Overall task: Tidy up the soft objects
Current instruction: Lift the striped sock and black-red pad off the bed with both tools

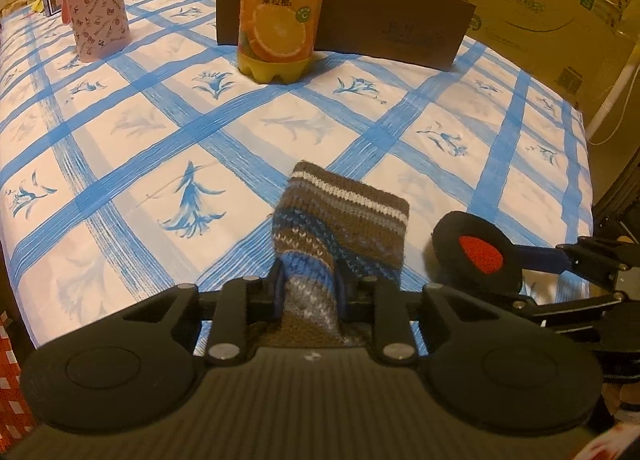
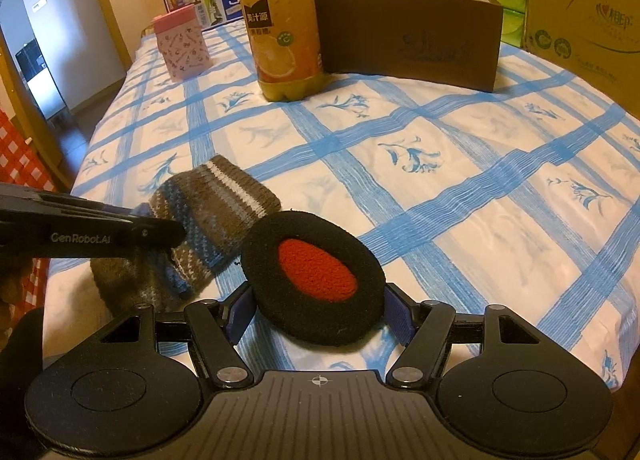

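Fingers of the left gripper (image 1: 308,292) pinch a striped knit sock (image 1: 344,219) mid-length, low over the checked bedspread (image 1: 240,131), its brown cuff fanning forward. Just beside it, the right gripper (image 2: 320,312) clamps a round black pad with a red centre (image 2: 316,268), tilted, edge-on between its blue fingers (image 2: 398,312).

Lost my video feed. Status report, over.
Left gripper shut on knit sock. Right gripper shut on black-red pad. Brown box ahead, juice bottle in front of it.
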Demonstrator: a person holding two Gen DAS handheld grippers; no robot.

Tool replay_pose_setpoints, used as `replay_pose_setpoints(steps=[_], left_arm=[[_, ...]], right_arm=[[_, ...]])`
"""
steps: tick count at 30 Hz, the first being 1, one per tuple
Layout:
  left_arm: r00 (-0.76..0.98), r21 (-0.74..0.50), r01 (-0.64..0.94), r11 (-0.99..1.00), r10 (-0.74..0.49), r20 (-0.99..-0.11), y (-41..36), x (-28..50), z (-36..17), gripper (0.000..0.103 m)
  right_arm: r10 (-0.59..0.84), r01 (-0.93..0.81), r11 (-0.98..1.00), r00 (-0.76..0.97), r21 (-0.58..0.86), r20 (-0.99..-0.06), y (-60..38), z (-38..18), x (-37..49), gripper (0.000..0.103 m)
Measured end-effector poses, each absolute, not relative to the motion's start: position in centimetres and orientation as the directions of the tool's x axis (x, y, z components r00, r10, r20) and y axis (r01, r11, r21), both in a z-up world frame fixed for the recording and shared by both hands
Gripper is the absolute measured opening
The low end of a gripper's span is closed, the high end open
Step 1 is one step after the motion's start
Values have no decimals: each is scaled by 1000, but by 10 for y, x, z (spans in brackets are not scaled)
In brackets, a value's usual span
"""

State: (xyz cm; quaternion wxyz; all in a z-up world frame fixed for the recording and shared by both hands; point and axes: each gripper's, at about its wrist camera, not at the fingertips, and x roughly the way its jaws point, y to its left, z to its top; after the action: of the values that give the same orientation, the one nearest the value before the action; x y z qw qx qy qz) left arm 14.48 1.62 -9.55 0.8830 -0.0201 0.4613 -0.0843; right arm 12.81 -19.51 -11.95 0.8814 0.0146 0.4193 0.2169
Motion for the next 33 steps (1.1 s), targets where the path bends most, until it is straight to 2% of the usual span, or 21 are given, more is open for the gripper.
replay_pose_setpoints(steps=[33], left_arm=[[644,-145,177,973,-226,-731,5,143,-47,19]], right_arm=[[383,-324,920,628,220,-677,-219,-92,141,68]])
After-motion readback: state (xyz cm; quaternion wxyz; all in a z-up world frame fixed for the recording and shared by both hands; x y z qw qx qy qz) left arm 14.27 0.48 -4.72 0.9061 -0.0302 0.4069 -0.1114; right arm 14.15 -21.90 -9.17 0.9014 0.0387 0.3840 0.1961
